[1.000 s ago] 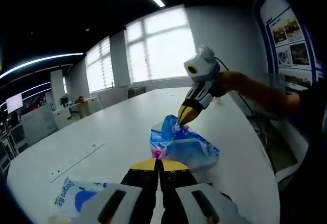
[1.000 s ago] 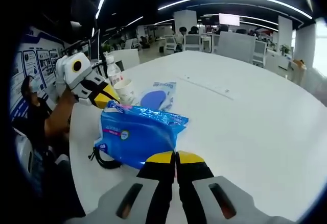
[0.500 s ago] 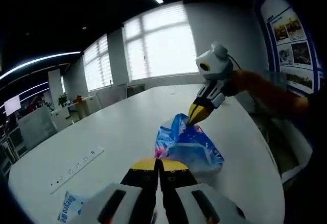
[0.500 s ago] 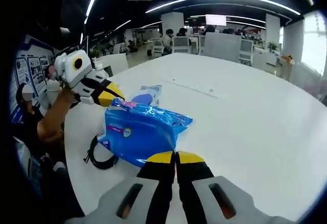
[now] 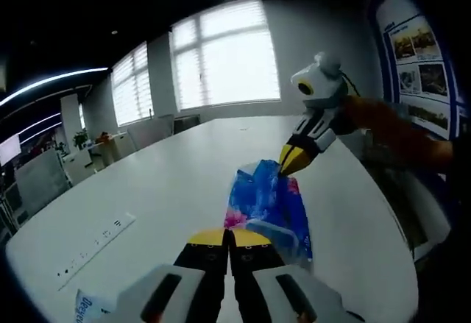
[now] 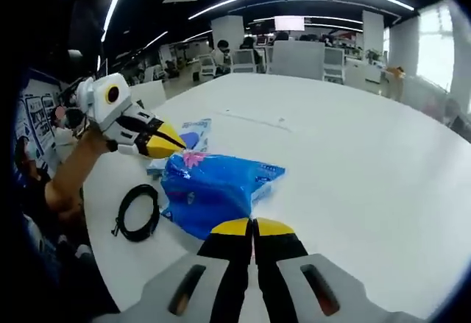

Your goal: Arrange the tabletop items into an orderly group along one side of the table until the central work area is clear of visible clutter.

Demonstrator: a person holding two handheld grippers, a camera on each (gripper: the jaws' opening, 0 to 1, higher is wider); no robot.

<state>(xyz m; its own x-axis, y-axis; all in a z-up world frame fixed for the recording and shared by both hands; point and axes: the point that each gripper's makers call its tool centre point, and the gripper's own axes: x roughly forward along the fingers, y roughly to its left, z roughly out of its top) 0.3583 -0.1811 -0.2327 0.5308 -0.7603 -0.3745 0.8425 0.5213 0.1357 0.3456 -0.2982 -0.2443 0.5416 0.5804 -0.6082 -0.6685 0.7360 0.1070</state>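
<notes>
In the left gripper view the left gripper point(image 5: 229, 236) has its yellow-tipped jaws pressed together on the near edge of the blue plastic pack point(image 5: 269, 204), so it grasps the pack at that end. The pack stretches from these jaws forward over the white table point(image 5: 162, 190). At its far end the right gripper point(image 5: 293, 162) comes in from the right and its yellow jaws are closed on that other edge.

In the right gripper view the same thing is seen from the opposite side. The right gripper point(image 6: 253, 229) has its jaws clenched on the near edge of the blue plastic pack point(image 6: 213, 190), and the left gripper point(image 6: 176, 143) pinches the far corner, where the wrapper shows a pink patch. The print on the pack is too small to read.

Just beside the pack lies a coiled black cable point(image 6: 137, 213) on the table point(image 6: 353, 168). Behind the pack is a flat blue and white packet point(image 6: 193, 133), partly hidden. The corner of a packet point(image 5: 90, 307) shows in the left gripper view; its blue letters seem to begin with "Deey", the rest is cut off. A long white power strip point(image 5: 96, 244) lies near that packet.
</notes>
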